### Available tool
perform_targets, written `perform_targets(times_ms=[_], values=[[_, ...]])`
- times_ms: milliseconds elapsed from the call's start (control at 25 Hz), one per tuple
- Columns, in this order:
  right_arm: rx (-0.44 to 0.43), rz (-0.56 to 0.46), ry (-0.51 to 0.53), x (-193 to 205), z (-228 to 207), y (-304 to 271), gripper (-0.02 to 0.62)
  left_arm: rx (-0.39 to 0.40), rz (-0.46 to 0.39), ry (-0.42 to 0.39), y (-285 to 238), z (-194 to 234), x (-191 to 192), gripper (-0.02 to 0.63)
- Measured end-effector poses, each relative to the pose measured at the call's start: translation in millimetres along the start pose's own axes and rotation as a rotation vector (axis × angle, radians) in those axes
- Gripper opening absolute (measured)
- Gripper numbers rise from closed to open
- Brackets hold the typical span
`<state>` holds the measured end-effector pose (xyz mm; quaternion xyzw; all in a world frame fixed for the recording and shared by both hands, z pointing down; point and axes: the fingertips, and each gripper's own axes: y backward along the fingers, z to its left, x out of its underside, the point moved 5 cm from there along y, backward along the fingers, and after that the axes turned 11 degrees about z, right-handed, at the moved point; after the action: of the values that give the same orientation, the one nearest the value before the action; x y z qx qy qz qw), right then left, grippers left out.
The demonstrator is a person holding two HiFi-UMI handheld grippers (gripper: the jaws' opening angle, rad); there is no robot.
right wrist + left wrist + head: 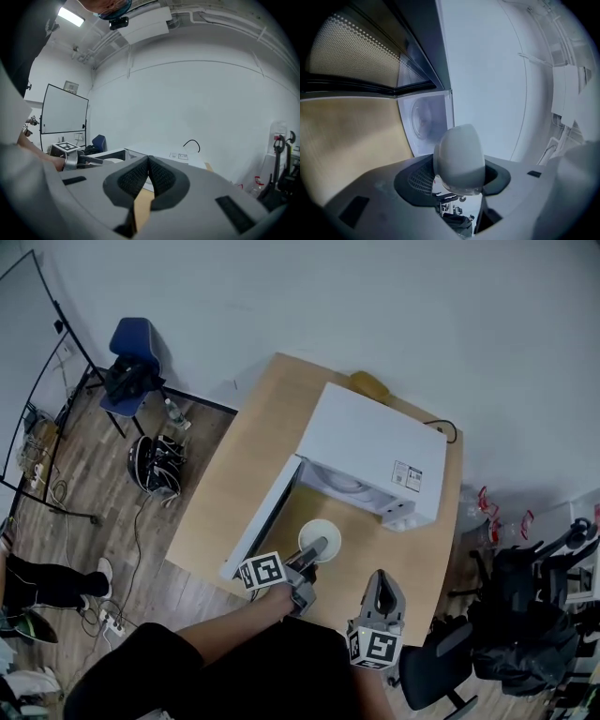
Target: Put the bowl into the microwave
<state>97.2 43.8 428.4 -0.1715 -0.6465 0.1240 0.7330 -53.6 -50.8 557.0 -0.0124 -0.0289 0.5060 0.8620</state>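
A white bowl [321, 539] hangs over the wooden table [244, 484] just in front of the white microwave [370, 451]. The microwave's door [265, 517] stands swung open to the left. My left gripper [312, 550] is shut on the bowl's near rim. In the left gripper view the bowl [459, 157] sits edge-on between the jaws of the left gripper [459, 180], with the microwave's cavity and glass turntable [423, 119] beyond it. My right gripper [382, 589] hovers near the table's front edge. Its pads [140, 176] are pressed together on nothing.
A yellow object [369, 385] and a black cable [445, 427] lie behind the microwave. On the floor at the left are a blue chair [134, 352] and a dark bag [157, 465]. A black office chair [441, 667] stands at the table's right front corner.
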Motion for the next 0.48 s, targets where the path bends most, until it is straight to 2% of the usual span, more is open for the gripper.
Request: perform_targets(times_ms=[240,480], values=[[-0.036,0.005,-0.005,-10.6,-22.1,-39.2,0.06,-0.039,-0.013,-0.021,-32.8,7.7,-25.6,0.222],[-0.066,0.031,-0.023,-4.9,-34.8,-71.3,0.06,-0.072,-0.034,-0.003,-60.3,27.5,-45.4,0.222]])
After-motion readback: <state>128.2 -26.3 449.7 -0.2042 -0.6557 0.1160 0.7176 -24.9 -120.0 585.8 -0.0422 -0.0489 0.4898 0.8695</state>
